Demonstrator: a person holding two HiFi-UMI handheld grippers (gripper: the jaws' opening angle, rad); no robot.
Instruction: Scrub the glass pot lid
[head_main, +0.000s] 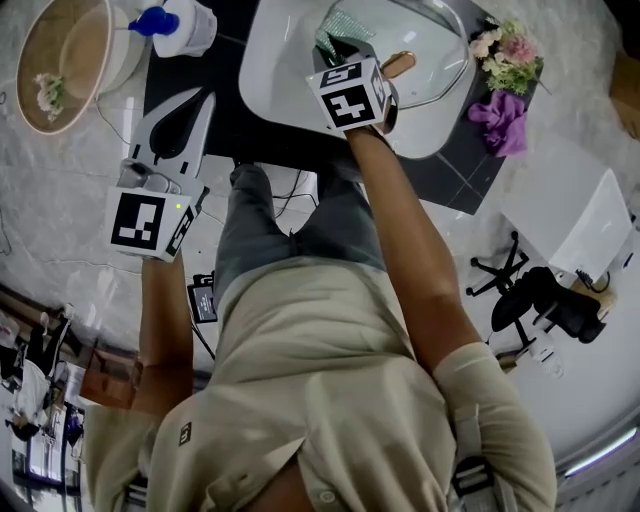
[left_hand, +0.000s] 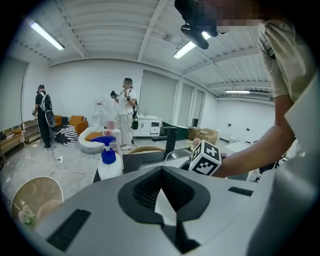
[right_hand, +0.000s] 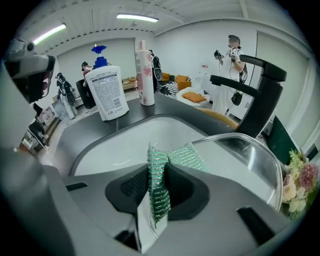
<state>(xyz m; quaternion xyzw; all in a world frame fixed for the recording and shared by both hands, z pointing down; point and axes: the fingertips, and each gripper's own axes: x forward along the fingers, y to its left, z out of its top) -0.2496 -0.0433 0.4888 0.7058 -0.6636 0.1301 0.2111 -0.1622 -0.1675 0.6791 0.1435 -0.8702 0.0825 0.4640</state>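
The glass pot lid (head_main: 432, 42) lies in the white sink (head_main: 275, 60), its wooden knob (head_main: 398, 63) just right of my right gripper (head_main: 340, 45). That gripper is shut on a green mesh scrub cloth (head_main: 335, 28). In the right gripper view the cloth (right_hand: 159, 187) stands clamped between the jaws of the right gripper (right_hand: 157, 170), and the lid (right_hand: 245, 155) sits beyond them to the right, its rim curving over the basin. My left gripper (head_main: 195, 100) hovers over the black counter left of the sink. In its own view the left gripper (left_hand: 162, 192) is shut with nothing in it.
A white soap bottle with a blue pump (head_main: 180, 25) and a round wooden bowl (head_main: 70, 60) stand at the left. Flowers (head_main: 510, 50) and a purple cloth (head_main: 500, 115) lie right of the sink. A black faucet (right_hand: 260, 95) rises behind the basin.
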